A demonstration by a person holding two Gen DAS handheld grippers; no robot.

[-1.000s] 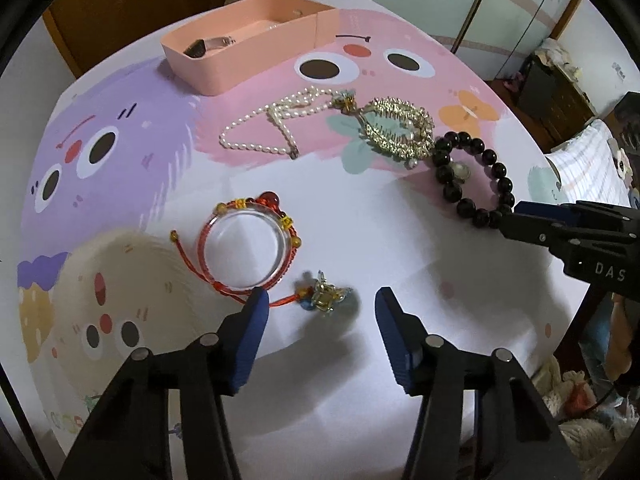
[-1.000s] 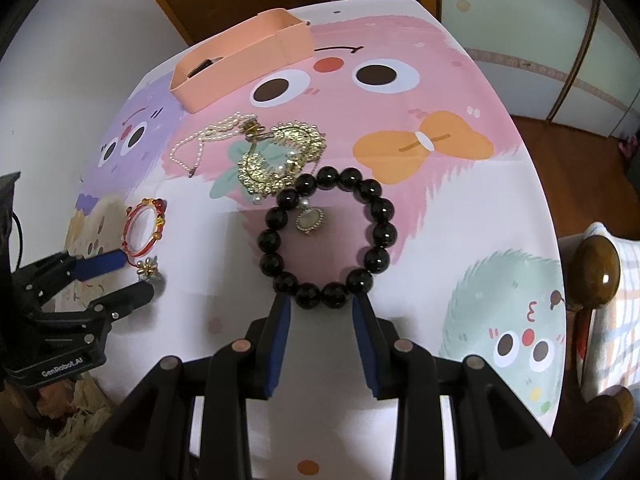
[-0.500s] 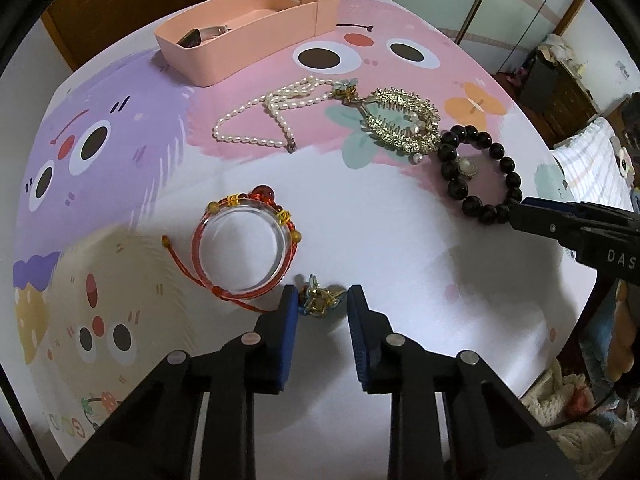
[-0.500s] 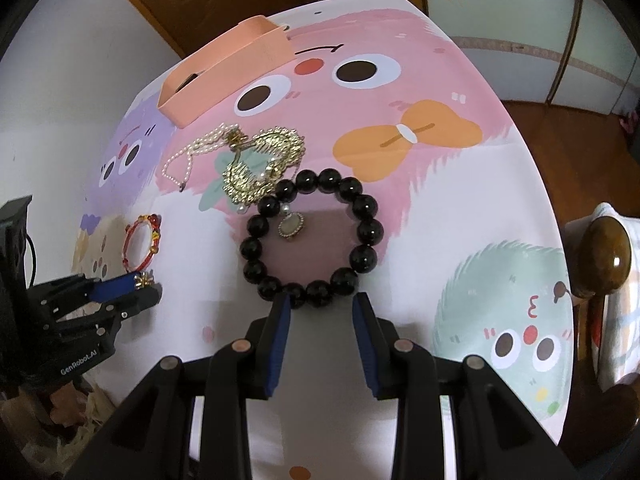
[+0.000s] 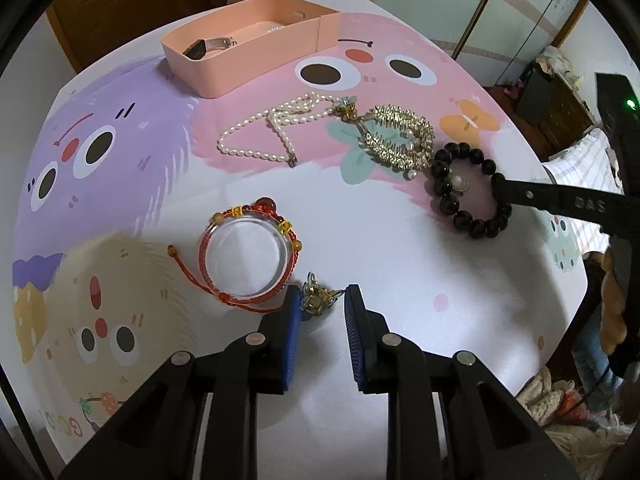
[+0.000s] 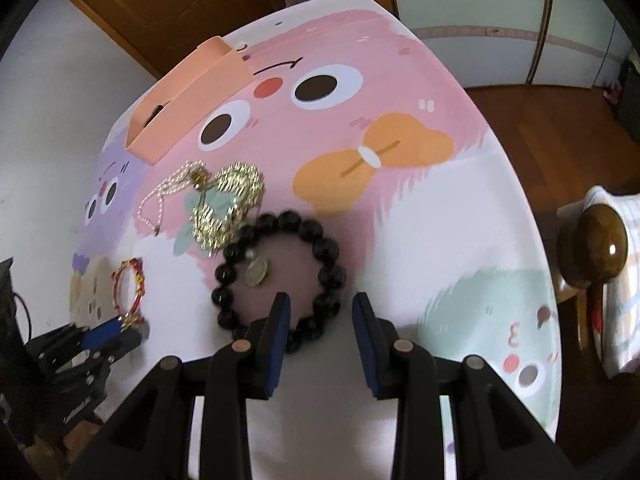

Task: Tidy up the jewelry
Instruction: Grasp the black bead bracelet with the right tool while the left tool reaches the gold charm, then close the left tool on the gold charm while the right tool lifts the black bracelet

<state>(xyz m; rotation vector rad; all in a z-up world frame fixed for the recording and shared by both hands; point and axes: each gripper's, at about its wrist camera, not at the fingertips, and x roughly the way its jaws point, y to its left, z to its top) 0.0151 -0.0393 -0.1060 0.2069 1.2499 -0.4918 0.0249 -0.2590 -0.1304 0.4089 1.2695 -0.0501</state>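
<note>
A small gold charm lies between the fingertips of my left gripper. It rests against the left pad, a sliver of gap shows at the right pad, and the jaws are closing. Just left of the charm is a red cord bracelet around a clear bangle. My right gripper is open and straddles the near beads of a black bead bracelet without squeezing them. A pale oval pendant lies inside that ring. Farther back are a gold ornament, a pearl necklace and a pink box holding a watch.
Everything sits on a round table under a cartoon-print cloth. The cloth drops off close behind both grippers. A brown wooden knob and striped bedding stand off the table's right edge, with dark wooden furniture beyond the far edge.
The left jaws have narrowed from wide apart to close around the charm. The right gripper has slid forward and rolled, so its fingers now straddle the black bracelet's near beads.
</note>
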